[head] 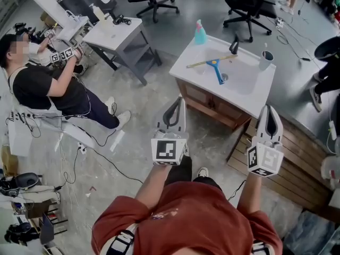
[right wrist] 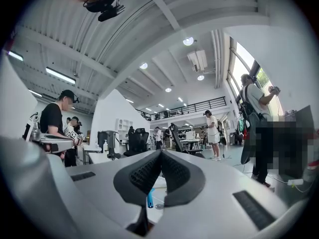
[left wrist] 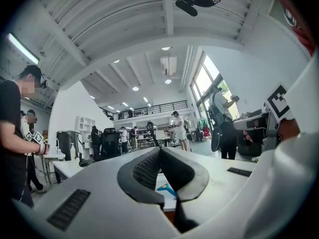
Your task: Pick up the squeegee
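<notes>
The squeegee lies flat in the shallow rectangular basin of a white sink. Its blue plastic handle points toward the drain, and its long, thin, pale yellow blade bar lies across the back of the basin. The sink top is smooth and glossy and sits on a brown wooden cabinet. At its back edge stand a teal spray bottle, a curved black faucet and a white cup.

The left gripper and the right gripper are held side by side, well short of the sink, each with 2 white shells tapering to dark, ribbed rubber pads. In both gripper views the pads meet at their tips with nothing between them, and each gripper is empty. A sliver of the blue handle shows through the gap below the closed pads in each of these views.

The floor is grey concrete, with a slatted wooden platform at the right. A seated person in a black shirt is at the left beside a grey metal table.
</notes>
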The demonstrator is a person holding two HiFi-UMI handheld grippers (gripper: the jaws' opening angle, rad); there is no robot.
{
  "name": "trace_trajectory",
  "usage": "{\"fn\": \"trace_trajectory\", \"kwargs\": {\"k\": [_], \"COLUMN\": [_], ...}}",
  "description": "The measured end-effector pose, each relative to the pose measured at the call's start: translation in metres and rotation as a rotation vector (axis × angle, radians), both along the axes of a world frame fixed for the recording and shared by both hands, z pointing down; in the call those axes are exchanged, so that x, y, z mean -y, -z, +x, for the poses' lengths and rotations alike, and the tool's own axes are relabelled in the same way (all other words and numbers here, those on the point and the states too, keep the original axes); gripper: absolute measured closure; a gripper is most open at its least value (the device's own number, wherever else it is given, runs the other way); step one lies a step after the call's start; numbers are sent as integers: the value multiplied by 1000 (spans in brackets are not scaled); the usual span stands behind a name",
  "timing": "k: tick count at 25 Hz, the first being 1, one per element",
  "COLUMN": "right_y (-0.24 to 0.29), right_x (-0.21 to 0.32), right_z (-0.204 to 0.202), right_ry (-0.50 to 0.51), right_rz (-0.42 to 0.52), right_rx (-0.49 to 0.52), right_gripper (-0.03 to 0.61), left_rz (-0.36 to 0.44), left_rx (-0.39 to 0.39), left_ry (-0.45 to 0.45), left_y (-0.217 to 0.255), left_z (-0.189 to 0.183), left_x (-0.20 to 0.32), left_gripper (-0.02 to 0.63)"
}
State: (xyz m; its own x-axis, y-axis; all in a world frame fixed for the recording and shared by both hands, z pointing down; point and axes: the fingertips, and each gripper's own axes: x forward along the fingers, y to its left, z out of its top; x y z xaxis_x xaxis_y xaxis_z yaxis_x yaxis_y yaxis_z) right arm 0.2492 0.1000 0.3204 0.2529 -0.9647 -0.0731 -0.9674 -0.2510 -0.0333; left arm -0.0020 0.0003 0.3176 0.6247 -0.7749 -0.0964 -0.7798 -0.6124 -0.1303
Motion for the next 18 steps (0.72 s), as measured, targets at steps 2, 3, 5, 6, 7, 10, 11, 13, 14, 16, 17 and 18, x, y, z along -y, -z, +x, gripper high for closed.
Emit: {"fn": "trace_trajectory", "kwargs": {"k": [2, 3, 5, 6, 7, 10, 11, 13, 14, 16, 17, 18], "right_y": [-5, -7, -8, -7, -7, -5, -4, -1, 1, 3, 3, 3], "right_x": [17, 28, 52, 64, 76, 113, 126, 151, 165, 193, 207, 220], "right_z": [-3, -7, -16, -19, -20, -21, -22, -25, -28, -37, -41, -45], "right_ry": [-1, 2, 11, 12, 10, 2, 1, -2, -3, -2, 0, 2], "right_rz": [-10, -15, -26, -31, -35, -42, -46, -51, -53, -53, -54, -55], "right_rx": [-2, -6, -22, -32, -40, -54, -60, -72, -77, -84, -89, -94], "right_gripper": [571, 571, 569, 571, 571, 569, 571, 569, 569, 569, 569, 569], "left_rz": [-7, -10, -14, -16, -15, -6, -6, -5, -5, -5, -5, -6], "left_rx": [1, 3, -8, -12, -17, -28, -31, -44, -48, -44, -43, -53], "left_ry": [-12, -15, -20, -24, -28, -40, -43, -47, -46, -42, -40, -39], "left_y": [-6, -10, -13, -14, -14, -13, -13, -10, -9, -9, -10, -10], "left_z": [0, -3, -6, -7, -7, -4, -3, -6, -9, -18, -23, -27], "left_x": [16, 26, 49, 62, 75, 113, 127, 154, 169, 197, 211, 223], "left_gripper": [598, 598, 598, 598, 598, 598, 598, 598, 598, 598, 598, 598]}}
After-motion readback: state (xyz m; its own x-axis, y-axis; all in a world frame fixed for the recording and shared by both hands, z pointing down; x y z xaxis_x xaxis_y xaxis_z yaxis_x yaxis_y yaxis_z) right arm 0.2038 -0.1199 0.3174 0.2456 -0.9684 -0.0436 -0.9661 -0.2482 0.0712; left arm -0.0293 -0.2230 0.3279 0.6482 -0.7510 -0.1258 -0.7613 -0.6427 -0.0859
